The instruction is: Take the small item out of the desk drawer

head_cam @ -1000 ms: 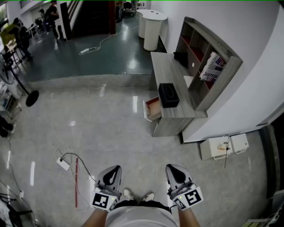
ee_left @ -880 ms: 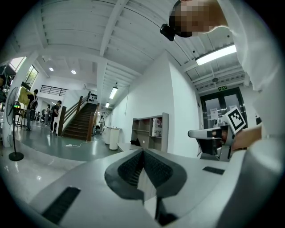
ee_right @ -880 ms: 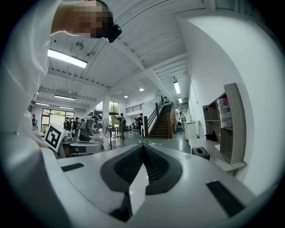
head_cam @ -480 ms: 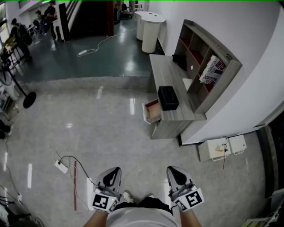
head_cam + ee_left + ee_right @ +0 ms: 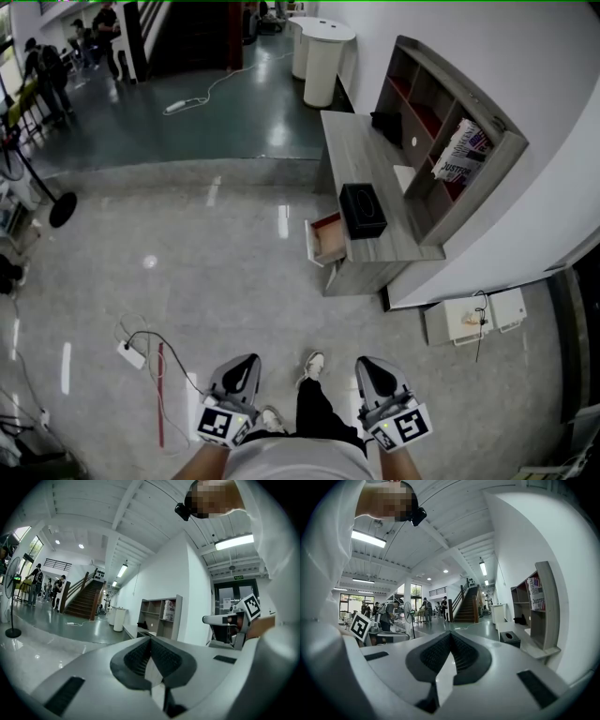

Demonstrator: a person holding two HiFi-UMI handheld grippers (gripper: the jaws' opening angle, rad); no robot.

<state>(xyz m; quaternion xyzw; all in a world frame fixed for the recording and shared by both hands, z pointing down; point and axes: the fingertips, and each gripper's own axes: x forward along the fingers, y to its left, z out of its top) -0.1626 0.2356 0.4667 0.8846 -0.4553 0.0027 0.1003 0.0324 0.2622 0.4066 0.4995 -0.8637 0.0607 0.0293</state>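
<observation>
Desk drawer point(image 5: 324, 240) was noted pulled open at the near end of the desk point(image 5: 361, 155), well apart from both grippers. The small item could not be made out at this range. It was judged to lie inside the drawer, whose contents were too small to tell.

Change noted: a second ago both feet were seen together under the body. Now one shoe point(image 5: 314, 366) was found swung forward with the leg stretched ahead. The desk was shifted slightly in the head view. Both grippers were held low at the waist as before. This was read as a step toward the desk, so the approach was judged under way and no reach begun.

Jaws: the left gripper point(image 5: 246, 360) point(image 5: 150, 640) was seen with its pads pressed together and nothing between them. The right gripper point(image 5: 367, 362) point(image 5: 450, 635) was seen likewise closed and empty. It was judged that the jaws must be spread before the item can be taken.

Count taken:
- Desk: one.
- Drawer seen open: one.
- Black box point(image 5: 363, 210) on the desktop: one.
- Shelf unit point(image 5: 441, 155) on the desk: one.
- Grippers: two.
- Shoes: two, the second point(image 5: 271, 419) partly hidden.
- White boxes point(image 5: 455, 319) on the floor by the wall: two.
</observation>
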